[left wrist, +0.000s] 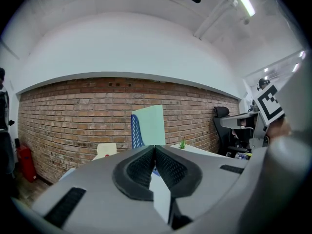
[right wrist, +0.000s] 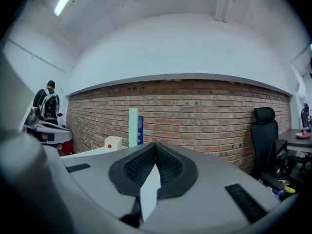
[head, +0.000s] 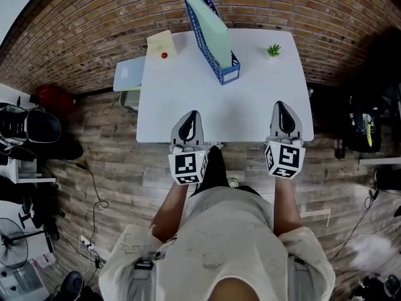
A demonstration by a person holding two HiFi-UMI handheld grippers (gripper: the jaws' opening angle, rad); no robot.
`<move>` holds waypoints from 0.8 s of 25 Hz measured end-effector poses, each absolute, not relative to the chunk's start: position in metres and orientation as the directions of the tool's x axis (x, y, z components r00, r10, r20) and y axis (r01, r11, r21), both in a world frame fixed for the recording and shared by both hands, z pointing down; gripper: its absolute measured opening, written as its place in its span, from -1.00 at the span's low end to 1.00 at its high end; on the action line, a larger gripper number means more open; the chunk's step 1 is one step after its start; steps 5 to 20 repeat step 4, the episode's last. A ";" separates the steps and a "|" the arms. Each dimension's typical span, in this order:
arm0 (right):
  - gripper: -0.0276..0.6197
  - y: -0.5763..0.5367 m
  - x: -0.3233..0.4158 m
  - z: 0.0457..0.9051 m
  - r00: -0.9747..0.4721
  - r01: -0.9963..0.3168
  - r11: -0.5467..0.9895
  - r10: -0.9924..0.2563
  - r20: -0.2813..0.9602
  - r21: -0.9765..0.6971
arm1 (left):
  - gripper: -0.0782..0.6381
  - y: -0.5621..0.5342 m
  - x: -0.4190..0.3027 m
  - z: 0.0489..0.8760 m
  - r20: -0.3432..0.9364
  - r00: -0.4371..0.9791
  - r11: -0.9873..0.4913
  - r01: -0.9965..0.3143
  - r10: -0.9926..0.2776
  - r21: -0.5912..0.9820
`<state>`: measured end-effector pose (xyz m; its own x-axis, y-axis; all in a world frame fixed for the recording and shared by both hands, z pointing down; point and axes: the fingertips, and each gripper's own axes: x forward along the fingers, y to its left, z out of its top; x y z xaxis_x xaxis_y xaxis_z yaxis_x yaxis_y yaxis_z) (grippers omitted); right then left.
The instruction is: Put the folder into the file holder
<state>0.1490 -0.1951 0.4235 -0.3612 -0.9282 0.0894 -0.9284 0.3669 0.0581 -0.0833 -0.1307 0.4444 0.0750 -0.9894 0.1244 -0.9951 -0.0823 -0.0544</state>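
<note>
Left gripper (head: 190,116): jaws closed pad to pad, nothing between them. Right gripper (head: 280,106): the same, jaws fully together and empty. Both sit over the near edge of the white table (head: 250,111), side by side and apart, each pointing across it toward the brick wall.

The folder (head: 216,27), pale green, is already standing upright in the blue file holder (head: 227,74). It's well ahead of both sets of jaws, at the far side of the table. From the left gripper view the folder (left wrist: 148,126) is almost dead ahead of the closed tips, with the holder's blue mesh (left wrist: 136,130) showing on its left edge. From the right gripper view it's ahead and left of the tips, seen edge-on (right wrist: 133,126). Neither gripper touches it.

A cream box (head: 161,44) with a red button (head: 165,55) sits far ahead-left of the left jaws. A small green plant (head: 274,50) is far ahead of the right jaws.
</note>
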 end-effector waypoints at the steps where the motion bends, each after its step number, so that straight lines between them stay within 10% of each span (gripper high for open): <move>1: -0.86 -0.195 0.147 0.423 -0.364 -0.928 0.369 -0.927 0.089 0.056 | -0.74 -0.130 -0.084 0.445 0.126 0.074 -0.081 -0.995 -0.989 -0.055; 20: -0.86 -0.196 0.140 0.422 -0.374 -0.923 0.380 -0.923 0.088 0.058 | -0.74 -0.129 -0.087 0.445 0.125 0.078 -0.085 -0.995 -0.989 -0.053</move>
